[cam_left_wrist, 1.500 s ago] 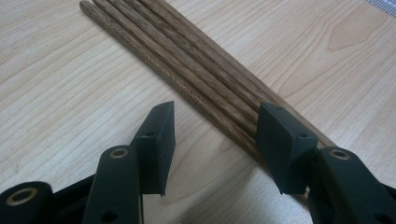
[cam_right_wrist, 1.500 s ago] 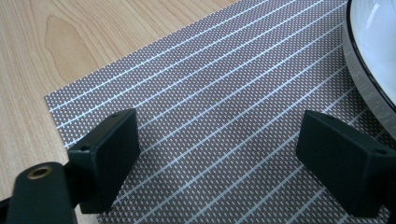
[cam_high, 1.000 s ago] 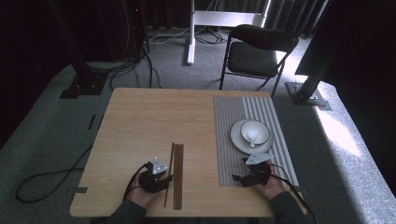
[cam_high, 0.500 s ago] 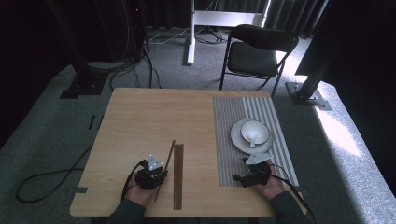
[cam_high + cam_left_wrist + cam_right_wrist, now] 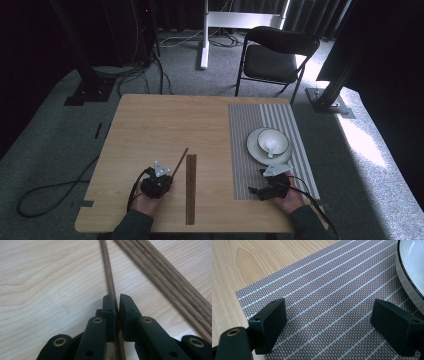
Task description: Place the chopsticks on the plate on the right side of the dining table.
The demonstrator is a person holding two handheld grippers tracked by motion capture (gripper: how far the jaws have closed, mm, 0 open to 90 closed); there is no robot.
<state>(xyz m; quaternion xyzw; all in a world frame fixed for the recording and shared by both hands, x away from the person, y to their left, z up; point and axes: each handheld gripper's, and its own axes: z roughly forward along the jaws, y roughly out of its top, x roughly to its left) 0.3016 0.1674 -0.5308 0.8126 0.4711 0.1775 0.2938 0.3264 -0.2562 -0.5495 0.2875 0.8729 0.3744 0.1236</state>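
Dark curtains and a folding chair (image 5: 280,55) stand behind the wooden table (image 5: 160,125), whose right part carries a grey striped placemat (image 5: 250,165); on that mat sits a white plate (image 5: 256,150) with a bowl (image 5: 273,141) on it, and what looks like a spoon lying in the bowl.

Near the front edge the left gripper (image 5: 165,181) has its jaws pinched on a single chopstick (image 5: 180,161); in the left gripper view the two black pads are pressed almost together with the stick (image 5: 108,280) running up between them, so the grip sits at the near end and the far end slants up and to the right, away from the hand. The remaining chopsticks (image 5: 191,187) lie just beside it as a straight bundle, close together and parallel to the table's side; the slanted one is apart from them at its near end and comes close at its tip. My guess is that the one stick is being drawn out of the set to go over to the place setting, which is why it is held by its end.

The left hand (image 5: 146,202) is low, forearm coming straight in from the front; the right hand (image 5: 290,197) rests at the mat's near corner, its gripper (image 5: 261,190) pointing left across the mat, jaws spread wide with nothing between them, the plate's rim (image 5: 409,277) just beside one pad.
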